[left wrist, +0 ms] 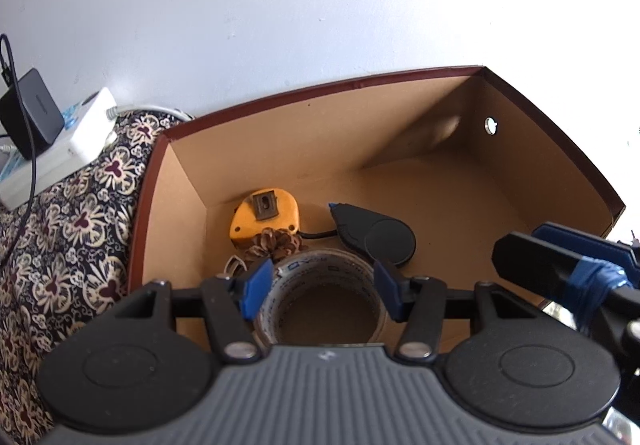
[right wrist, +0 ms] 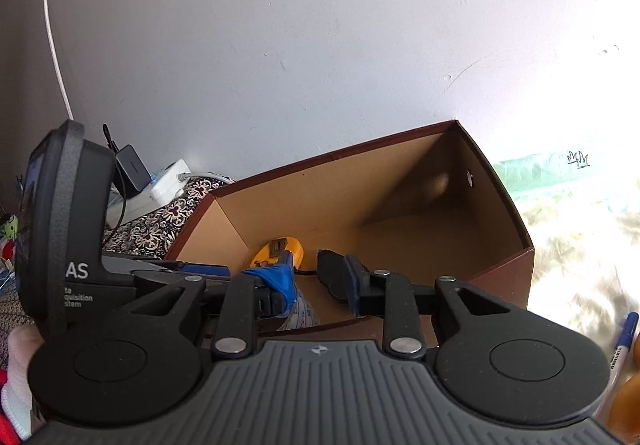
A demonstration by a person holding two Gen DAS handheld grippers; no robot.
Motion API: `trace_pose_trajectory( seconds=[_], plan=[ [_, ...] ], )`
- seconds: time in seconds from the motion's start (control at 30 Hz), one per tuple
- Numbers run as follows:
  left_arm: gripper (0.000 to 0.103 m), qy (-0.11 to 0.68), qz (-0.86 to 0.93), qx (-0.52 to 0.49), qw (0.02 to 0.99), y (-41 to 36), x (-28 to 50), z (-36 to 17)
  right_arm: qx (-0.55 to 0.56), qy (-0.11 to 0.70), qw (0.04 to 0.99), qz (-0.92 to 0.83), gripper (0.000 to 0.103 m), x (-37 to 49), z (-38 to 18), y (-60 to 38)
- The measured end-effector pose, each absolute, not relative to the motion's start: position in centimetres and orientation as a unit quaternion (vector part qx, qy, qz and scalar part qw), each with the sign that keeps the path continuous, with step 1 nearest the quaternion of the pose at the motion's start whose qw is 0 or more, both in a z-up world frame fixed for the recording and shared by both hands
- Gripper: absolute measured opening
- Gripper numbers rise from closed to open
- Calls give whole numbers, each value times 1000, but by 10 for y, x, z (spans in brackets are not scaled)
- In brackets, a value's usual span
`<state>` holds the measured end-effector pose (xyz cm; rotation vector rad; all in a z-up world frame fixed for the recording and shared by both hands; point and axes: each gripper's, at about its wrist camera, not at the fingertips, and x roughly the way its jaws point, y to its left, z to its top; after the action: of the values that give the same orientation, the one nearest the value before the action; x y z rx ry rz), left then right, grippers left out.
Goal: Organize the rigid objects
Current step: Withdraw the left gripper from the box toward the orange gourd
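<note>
My left gripper (left wrist: 322,291) is shut on a roll of clear tape (left wrist: 320,269), its blue pads pressing on both sides. It holds the roll just above the near left part of an open cardboard box (left wrist: 320,89). On the box floor behind the roll lie a yellow tape-measure-like case (left wrist: 264,221), a pinecone (left wrist: 276,243) and a black round device with a cord (left wrist: 384,237). My right gripper (right wrist: 320,287) hovers at the box's near wall, nearly closed with nothing between its fingers. A blue band wraps one finger. Part of the roll (right wrist: 304,315) shows below it.
The box sits on a floral cloth (left wrist: 72,225) against a white wall. A white power strip (left wrist: 80,129) with a black adapter (left wrist: 30,113) lies at the far left. A blue pen (right wrist: 624,341) and orange objects (right wrist: 628,397) are at the right. The box's right half is bare.
</note>
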<state>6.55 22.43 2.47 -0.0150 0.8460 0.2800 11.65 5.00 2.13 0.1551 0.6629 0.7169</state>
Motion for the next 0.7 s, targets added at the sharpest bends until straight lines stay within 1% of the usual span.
trace_pose_trajectory(
  seconds=[0.23, 0.47, 0.57, 0.7],
  plan=[
    [55, 390, 126, -13, 912, 216, 60, 31, 53, 268, 898, 344, 9, 92, 43, 35],
    [55, 366, 105, -12, 925, 199, 52, 42, 73, 260, 905, 329, 10, 84, 51, -6],
    [55, 343, 105, 0, 934, 183, 42, 54, 72, 257, 910, 318, 10, 81, 52, -29],
    [59, 309, 73, -1, 948, 154, 23, 75, 72, 256, 917, 299, 11, 73, 54, -64]
  ],
)
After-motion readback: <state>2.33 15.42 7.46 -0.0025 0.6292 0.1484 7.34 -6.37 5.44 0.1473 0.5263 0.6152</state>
